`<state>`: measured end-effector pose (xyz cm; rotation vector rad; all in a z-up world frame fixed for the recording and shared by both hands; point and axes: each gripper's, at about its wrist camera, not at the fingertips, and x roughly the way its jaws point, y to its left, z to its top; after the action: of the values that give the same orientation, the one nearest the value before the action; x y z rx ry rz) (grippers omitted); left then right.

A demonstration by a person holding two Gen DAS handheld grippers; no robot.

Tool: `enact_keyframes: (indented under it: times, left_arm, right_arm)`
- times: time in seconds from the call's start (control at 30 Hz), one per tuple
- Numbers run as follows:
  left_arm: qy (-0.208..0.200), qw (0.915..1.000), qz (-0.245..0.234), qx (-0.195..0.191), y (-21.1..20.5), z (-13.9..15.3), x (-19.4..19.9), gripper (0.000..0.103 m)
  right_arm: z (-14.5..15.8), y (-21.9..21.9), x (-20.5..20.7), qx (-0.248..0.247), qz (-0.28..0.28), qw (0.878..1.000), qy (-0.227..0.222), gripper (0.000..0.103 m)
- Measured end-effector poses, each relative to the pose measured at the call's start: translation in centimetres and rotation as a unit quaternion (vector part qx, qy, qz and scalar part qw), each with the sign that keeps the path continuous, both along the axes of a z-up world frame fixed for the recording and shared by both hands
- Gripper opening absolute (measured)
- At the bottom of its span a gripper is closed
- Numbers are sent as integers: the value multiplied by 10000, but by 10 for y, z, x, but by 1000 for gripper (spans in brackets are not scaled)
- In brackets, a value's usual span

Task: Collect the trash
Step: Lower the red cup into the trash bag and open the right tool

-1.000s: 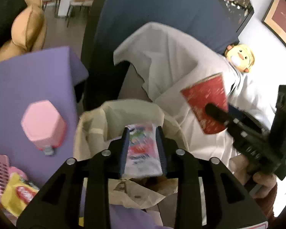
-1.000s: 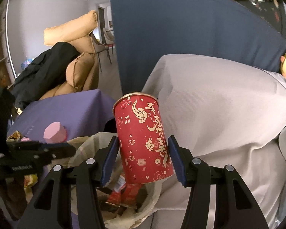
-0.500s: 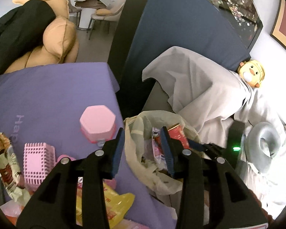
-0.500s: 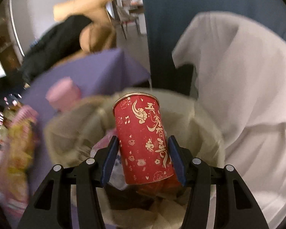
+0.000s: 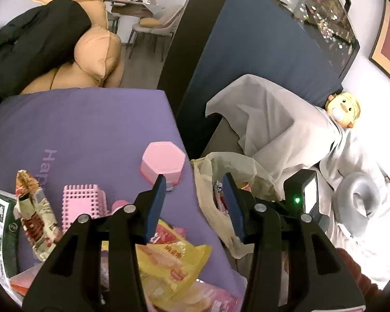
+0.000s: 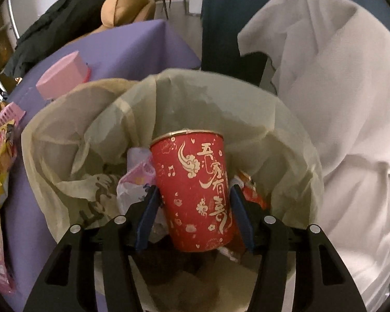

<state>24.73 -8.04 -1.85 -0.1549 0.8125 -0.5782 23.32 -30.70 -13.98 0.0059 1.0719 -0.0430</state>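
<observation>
A red can with gold lettering sits between the pads of my right gripper, low inside the mouth of the beige trash bag. The pads still touch the can while the jaws are opening. Crumpled wrappers lie in the bag below it. My left gripper hangs over the edge of the purple table, beside the trash bag. Its jaws are opening with nothing between them. A yellow snack wrapper and a crumpled foil packet lie on the table under it.
A pink hexagonal box and a pink basket stand on the table, with a green packet at the left edge. A grey sheet covers the sofa right of the bag. A yellow duck toy and a grey neck pillow lie there.
My left gripper let go of the wrapper into the bag, opened and drew back left over the table. My right gripper sank with the red can into the bag's mouth.
</observation>
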Motion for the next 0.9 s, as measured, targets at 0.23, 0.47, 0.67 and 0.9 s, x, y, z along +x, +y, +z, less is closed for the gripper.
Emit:
enact_keyframes:
  times: [0.23, 0.47, 0.67, 0.9]
  left_arm:
    - [-170, 9998, 71, -83, 25, 9, -4, 47]
    - [-195, 9995, 248, -79, 62, 11, -5, 52]
    - [-169, 9991, 367, 144, 89, 3, -9, 52]
    - [-369, 9968, 462, 543, 122, -3, -31, 52]
  right_arm:
    - [31, -14, -18, -170, -355, 9987, -323, 62]
    - [65, -13, -30, -137, -469, 9965, -684, 62]
    - [83, 14, -48, 186, -375, 9948, -932, 62]
    - [92, 67, -59, 425, 303, 9932, -1042, 62]
